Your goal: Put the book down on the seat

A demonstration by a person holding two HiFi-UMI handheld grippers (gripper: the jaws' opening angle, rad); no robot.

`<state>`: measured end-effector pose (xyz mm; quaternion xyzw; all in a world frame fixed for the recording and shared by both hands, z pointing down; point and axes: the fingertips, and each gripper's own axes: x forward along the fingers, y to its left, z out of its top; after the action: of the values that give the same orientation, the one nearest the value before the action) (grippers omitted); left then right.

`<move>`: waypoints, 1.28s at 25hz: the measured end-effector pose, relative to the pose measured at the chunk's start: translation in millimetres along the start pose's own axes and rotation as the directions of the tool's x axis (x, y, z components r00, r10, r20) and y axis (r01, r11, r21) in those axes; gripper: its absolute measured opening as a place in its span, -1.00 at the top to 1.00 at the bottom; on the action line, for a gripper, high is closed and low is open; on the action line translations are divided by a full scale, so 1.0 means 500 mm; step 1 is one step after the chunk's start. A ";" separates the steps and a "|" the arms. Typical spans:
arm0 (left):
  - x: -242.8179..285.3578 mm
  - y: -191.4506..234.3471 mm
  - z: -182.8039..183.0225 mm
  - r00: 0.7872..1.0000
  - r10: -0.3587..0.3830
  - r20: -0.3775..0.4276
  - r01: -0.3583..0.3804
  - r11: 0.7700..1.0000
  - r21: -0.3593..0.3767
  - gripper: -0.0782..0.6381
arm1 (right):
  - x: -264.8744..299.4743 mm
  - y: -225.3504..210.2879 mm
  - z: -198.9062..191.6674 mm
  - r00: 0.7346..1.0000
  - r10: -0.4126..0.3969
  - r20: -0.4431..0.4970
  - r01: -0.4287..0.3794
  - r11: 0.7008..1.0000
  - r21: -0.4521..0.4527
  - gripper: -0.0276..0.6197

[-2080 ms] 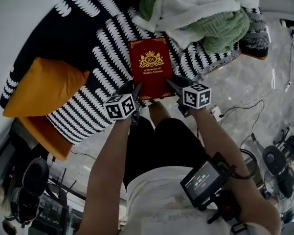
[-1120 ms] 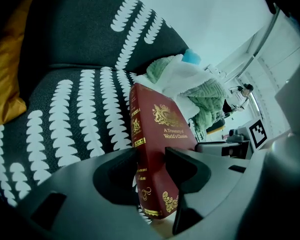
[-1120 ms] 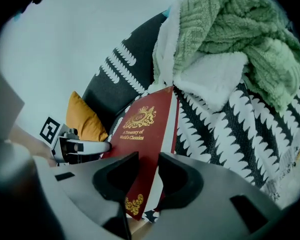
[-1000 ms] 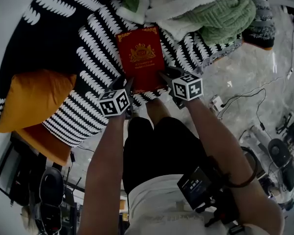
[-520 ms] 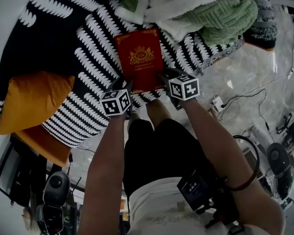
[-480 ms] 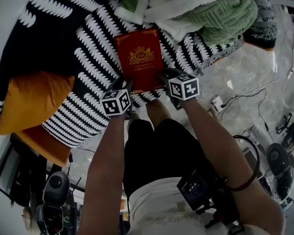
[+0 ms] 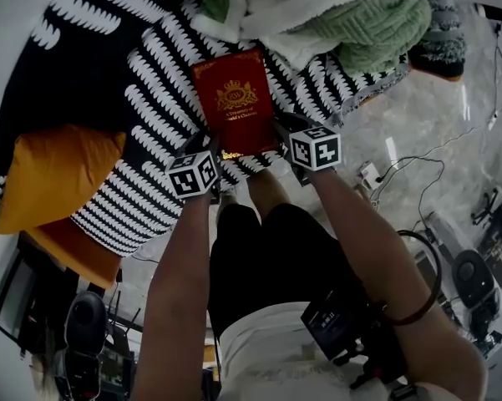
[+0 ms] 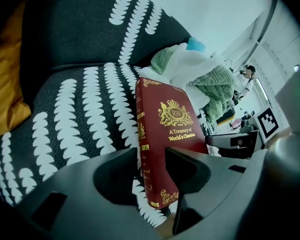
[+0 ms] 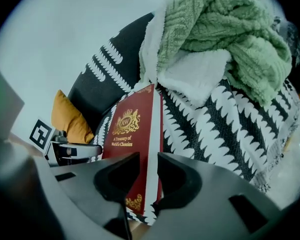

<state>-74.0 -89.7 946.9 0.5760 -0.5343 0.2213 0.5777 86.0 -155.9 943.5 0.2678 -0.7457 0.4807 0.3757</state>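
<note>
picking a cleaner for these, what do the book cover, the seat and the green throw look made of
Book: hard boards in a smooth dark red, leather-look covering with gilt stamping; real leather or imitation, can't tell.
Seat: probably woven upholstery fabric, matt, black with white leaf print.
Green throw: chunky knit, soft and matt, ribbed texture showing.

Red gold-crested book [image 7: 235,103] lies cover-up on the black-and-white patterned seat [image 7: 150,115].

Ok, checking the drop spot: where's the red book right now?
Head view, upper centre: the red book is over the black-and-white seat, right of the orange cushion and just below the green blanket.
</note>
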 end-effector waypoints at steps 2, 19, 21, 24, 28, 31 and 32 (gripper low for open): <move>-0.010 -0.001 0.002 1.000 -0.003 0.003 0.003 1.000 0.004 0.27 | -0.006 0.006 0.002 1.000 -0.001 0.012 0.001 1.000 -0.002 0.58; -0.190 -0.045 -0.008 0.994 -0.106 0.002 0.105 0.985 0.140 0.28 | -0.125 0.159 0.014 0.989 0.079 0.124 -0.076 0.997 -0.022 0.75; -0.226 -0.047 -0.019 0.994 -0.110 0.008 0.108 0.981 0.158 0.31 | -0.141 0.194 0.014 0.986 0.092 0.139 -0.088 0.996 -0.031 0.76; -0.279 -0.059 -0.033 0.992 -0.123 0.007 0.118 0.967 0.225 0.39 | -0.167 0.243 0.006 0.982 0.118 0.150 -0.110 0.992 -0.063 0.78; -0.353 -0.086 -0.041 0.984 -0.179 0.010 0.168 0.940 0.296 0.43 | -0.209 0.307 0.001 0.971 0.161 0.176 -0.144 0.984 -0.109 0.82; -0.399 -0.100 -0.037 0.979 -0.203 0.028 0.183 0.926 0.330 0.49 | -0.245 0.351 0.010 0.956 0.189 0.224 -0.165 0.979 -0.120 0.84; -0.414 -0.104 -0.034 0.978 -0.204 0.038 0.181 0.926 0.332 0.52 | -0.259 0.365 0.014 0.951 0.196 0.239 -0.170 0.977 -0.126 0.84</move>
<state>-91.0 -12.2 747.9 0.7210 -0.4514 0.2284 0.4735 19.5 -85.4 741.6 0.2362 -0.8327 0.4363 0.2458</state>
